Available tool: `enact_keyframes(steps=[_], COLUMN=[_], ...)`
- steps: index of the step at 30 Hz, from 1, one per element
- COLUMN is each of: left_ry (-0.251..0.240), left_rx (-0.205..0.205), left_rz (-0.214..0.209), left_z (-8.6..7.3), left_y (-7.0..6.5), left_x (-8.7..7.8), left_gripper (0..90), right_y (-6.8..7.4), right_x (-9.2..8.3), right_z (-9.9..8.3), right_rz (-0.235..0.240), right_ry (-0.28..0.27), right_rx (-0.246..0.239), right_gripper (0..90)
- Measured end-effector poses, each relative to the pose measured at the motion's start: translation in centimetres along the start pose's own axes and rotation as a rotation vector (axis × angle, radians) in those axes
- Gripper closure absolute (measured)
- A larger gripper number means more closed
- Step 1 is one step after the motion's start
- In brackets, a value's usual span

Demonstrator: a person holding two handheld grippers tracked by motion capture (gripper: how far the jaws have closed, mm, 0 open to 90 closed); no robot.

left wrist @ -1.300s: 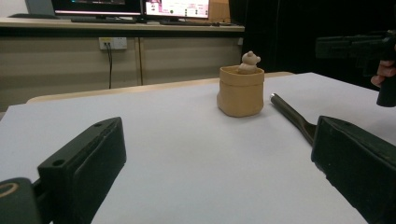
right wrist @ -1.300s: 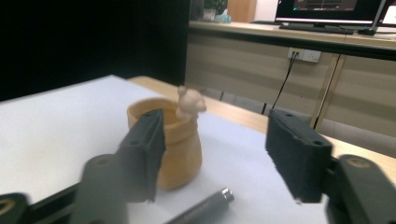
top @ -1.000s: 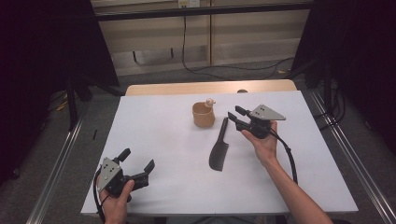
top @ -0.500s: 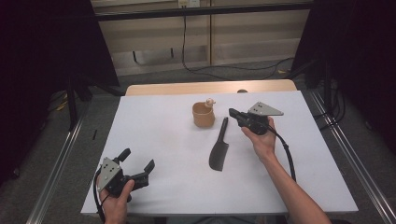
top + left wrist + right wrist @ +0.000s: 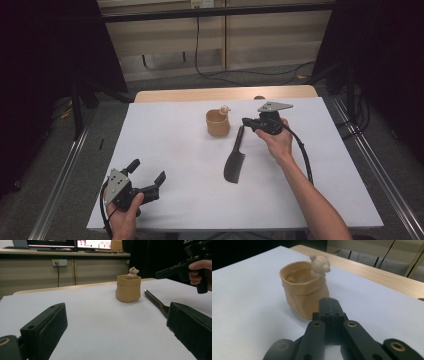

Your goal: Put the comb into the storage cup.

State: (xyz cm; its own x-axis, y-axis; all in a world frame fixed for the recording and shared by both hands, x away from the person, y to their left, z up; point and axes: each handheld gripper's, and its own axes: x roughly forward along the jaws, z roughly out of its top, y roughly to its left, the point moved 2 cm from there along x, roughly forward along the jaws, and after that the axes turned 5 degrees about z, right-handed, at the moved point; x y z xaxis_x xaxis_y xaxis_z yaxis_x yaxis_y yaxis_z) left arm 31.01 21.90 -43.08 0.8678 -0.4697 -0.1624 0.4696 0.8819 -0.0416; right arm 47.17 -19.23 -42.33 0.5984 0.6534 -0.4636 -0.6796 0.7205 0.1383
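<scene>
- Near the table's (image 5: 320, 200) far side, the right gripper (image 5: 246, 121) is held with jaws closed, empty, just beside the cup (image 5: 218, 123).
- The knife (image 5: 234, 160) is laid flat beside the cup.
- The left gripper (image 5: 148, 176) is held open, empty.

I see a white surface (image 5: 175, 150) laid over a wooden tabletop (image 5: 200, 94), with grey carpet floor (image 5: 165, 82) around it. Behind stands a pale panelled wall (image 5: 165, 45) with a socket (image 5: 59, 262) and a black cable (image 5: 197, 50). Monitors (image 5: 75, 243) glow on a shelf above.
</scene>
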Motion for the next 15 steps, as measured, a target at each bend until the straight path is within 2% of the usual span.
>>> enact_keyframes(steps=[1,5,10,15], left_ry=[0.000,0.003,0.003,0.004], left_rx=[0.000,-0.002,0.001,-0.001], left_rz=[0.000,-0.002,-0.002,-0.007], left_z=[0.0,0.0,0.0,0.0], left_y=[0.0,0.0,0.0,0.0], left_x=[0.0,0.1,0.0,0.1], left_gripper=[3.2,3.2,3.2,3.2], right_y=[-0.4,-0.5,-0.6,-0.9], right_x=[0.4,1.3,2.2,3.0], right_z=[0.2,0.1,0.0,0.0], right_rz=[0.012,0.040,0.038,0.039], right_ry=[0.037,0.109,0.171,0.209], right_rx=[0.013,0.016,0.016,0.009], right_gripper=[90.0,90.0,90.0,90.0])
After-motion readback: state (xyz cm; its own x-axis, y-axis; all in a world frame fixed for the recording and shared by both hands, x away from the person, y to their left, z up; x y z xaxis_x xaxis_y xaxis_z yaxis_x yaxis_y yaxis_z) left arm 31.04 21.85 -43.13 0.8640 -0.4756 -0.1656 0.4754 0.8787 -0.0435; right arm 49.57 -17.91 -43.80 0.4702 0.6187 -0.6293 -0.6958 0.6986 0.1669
